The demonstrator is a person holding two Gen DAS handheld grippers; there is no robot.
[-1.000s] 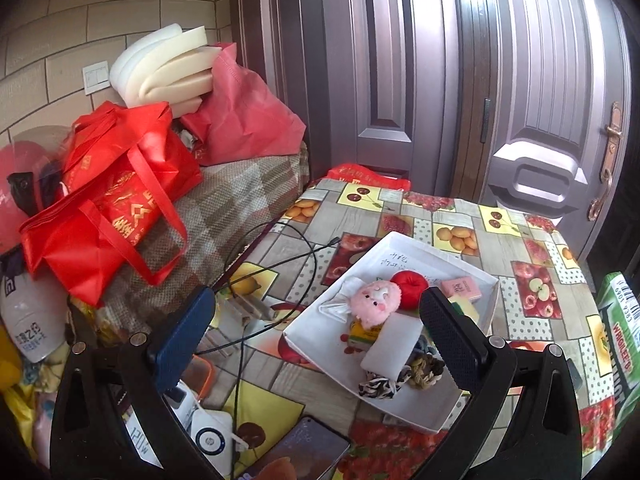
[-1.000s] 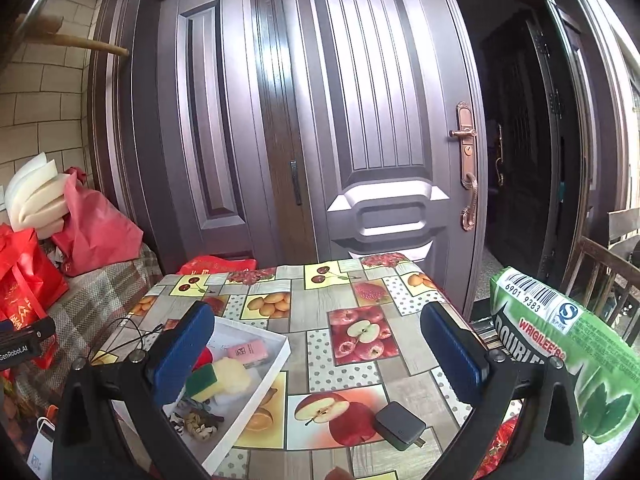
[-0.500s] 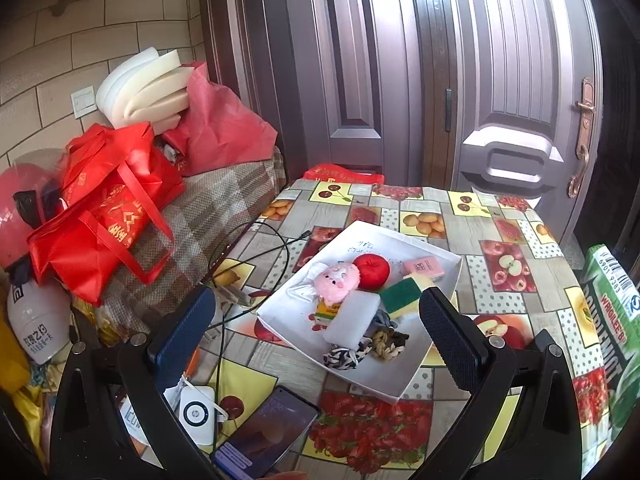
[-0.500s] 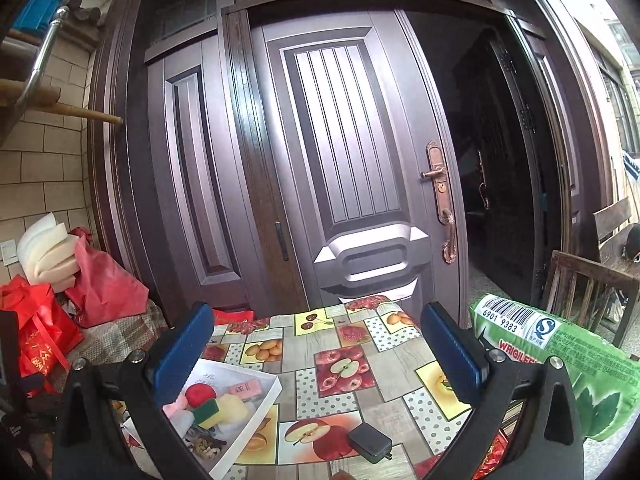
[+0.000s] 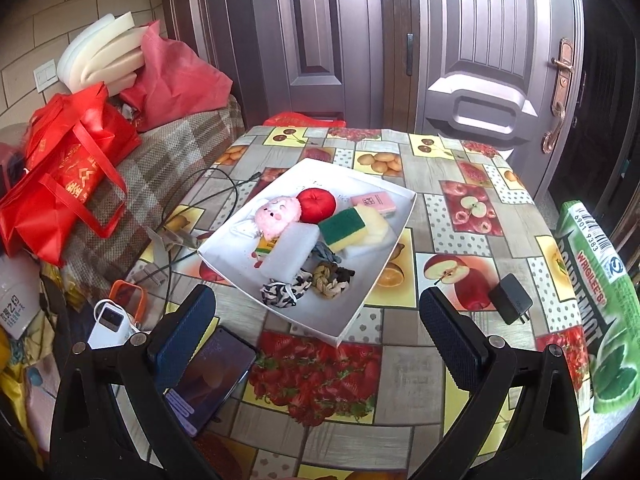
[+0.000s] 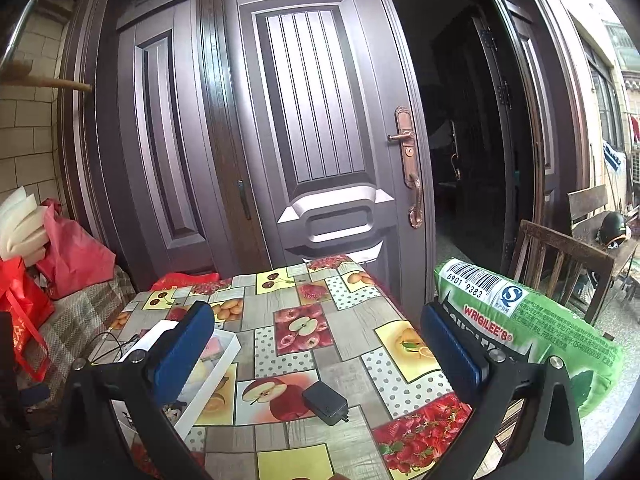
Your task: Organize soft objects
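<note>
A white tray point(image 5: 384, 268) sits on the fruit-print table and holds a pink plush toy point(image 5: 278, 214), a red plush ball point(image 5: 317, 205), a green-and-yellow sponge point(image 5: 345, 229), a white foam block point(image 5: 288, 254), a pink packet point(image 5: 374, 203) and braided hair ties point(image 5: 330, 280). My left gripper point(image 5: 316, 344) is open and empty, held above the table's near edge in front of the tray. My right gripper point(image 6: 316, 350) is open and empty, raised over the table's right part; the tray's corner point(image 6: 216, 372) shows behind its left finger.
A black charger point(image 5: 511, 303) lies right of the tray, also in the right wrist view point(image 6: 325, 402). A phone point(image 5: 210, 380) and power bank point(image 5: 110, 320) lie near left. A green pillow point(image 5: 596, 300) is right. Red bags point(image 5: 68, 172) sit on a bench left. Cables point(image 5: 208, 196) run beside the tray.
The left gripper has pulled back and swung right, so the whole tray and the charger show. The right gripper has risen and tilted up, then levelled. Both stay open.
</note>
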